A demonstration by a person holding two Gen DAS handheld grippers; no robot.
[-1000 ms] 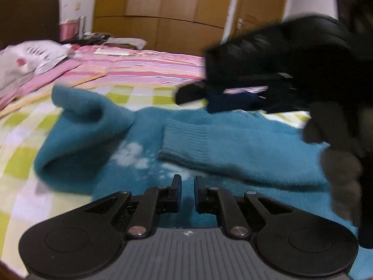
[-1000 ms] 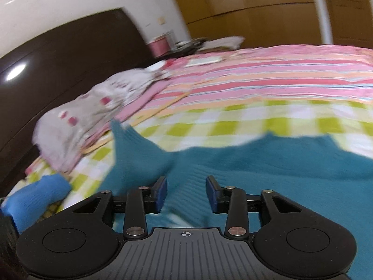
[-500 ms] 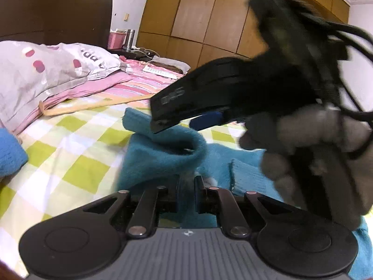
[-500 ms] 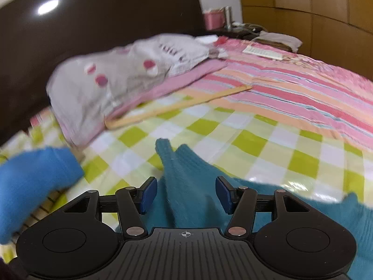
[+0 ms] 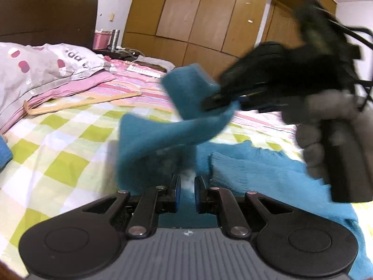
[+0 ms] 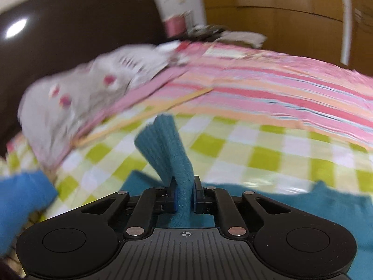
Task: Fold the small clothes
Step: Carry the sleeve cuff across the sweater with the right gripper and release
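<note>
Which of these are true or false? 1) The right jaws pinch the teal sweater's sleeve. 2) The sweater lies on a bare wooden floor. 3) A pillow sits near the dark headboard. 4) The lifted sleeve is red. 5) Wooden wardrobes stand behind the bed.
1) True: the right gripper is shut on the sleeve of the sweater, which sticks up between its jaws.
2) False: it lies on a bed with a green-checked sheet.
3) True: a grey pillow with pink spots lies by the headboard.
4) False: the sleeve is teal.
5) True: wardrobes fill the back wall.
</note>
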